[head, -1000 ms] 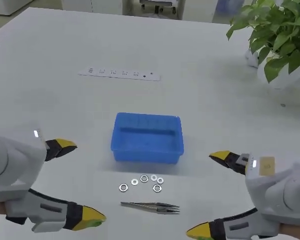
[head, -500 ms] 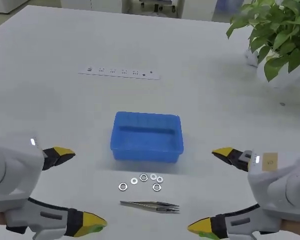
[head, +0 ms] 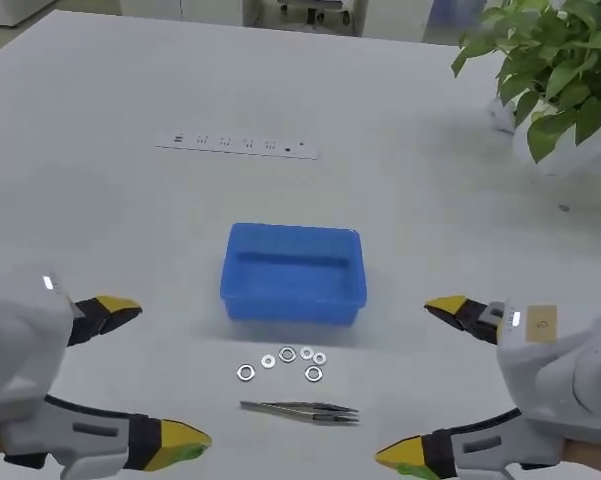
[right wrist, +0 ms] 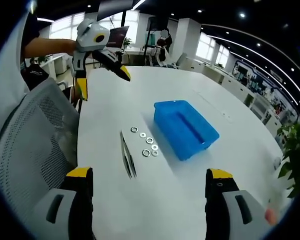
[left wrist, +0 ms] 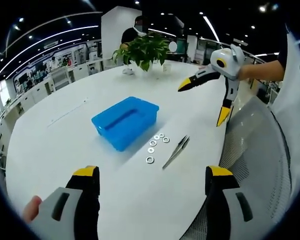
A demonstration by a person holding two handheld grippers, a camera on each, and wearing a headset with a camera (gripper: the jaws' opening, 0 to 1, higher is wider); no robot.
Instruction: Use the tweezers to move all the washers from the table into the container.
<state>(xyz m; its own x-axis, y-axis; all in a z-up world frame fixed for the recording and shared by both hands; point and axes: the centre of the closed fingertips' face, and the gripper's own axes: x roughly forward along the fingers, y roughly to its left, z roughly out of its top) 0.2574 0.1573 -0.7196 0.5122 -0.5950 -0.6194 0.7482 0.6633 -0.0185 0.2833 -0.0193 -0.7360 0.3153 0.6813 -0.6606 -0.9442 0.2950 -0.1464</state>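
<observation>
Setting: open-plan office. Evidence: large white meeting table [head: 90, 90] with inset socket strip [head: 238, 146]; grey mesh chair [right wrist: 32, 135]; potted plant [head: 550, 70]; ceiling light strips [left wrist: 210, 26]; desk rows [left wrist: 50, 80] and large windows [right wrist: 207, 47] behind.

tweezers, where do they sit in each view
head view: tweezers bottom centre, just below the washers.
left gripper view: a little right of centre, right of the washers.
right gripper view: left of centre, left of the washers.
shared landmark: the container, across the washers from the tweezers in every view.
</observation>
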